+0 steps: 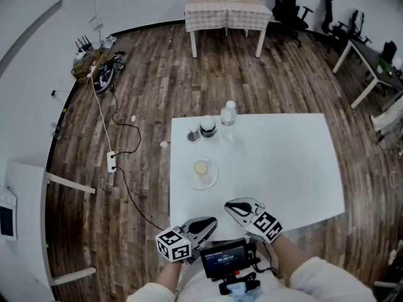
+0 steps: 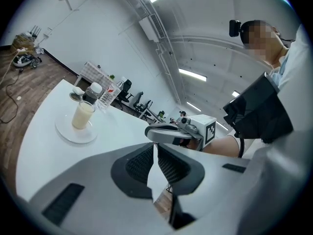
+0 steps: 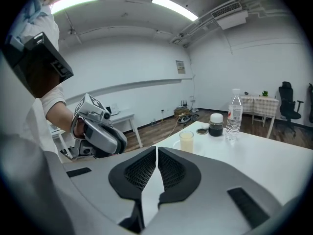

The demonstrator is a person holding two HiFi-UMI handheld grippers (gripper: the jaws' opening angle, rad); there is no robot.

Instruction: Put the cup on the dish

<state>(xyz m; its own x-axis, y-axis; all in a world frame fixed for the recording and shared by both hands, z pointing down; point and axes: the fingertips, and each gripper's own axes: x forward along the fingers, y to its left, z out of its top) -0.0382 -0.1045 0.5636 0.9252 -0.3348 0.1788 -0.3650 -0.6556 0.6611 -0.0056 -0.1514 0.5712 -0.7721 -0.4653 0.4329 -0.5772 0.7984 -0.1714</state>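
Cup [image 1: 201, 167] on dish [image 1: 211, 180] — beyond left tongs [image 1: 210, 223], right tongs [image 1: 232, 206]

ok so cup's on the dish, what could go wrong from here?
Spill: cup is nearly full of pale liquid, so a nudge to it or the dish may slosh it. Topple: bottle and jar stand just behind, in the way of any reach past. Regrip: left gripper and right gripper are shut and empty.
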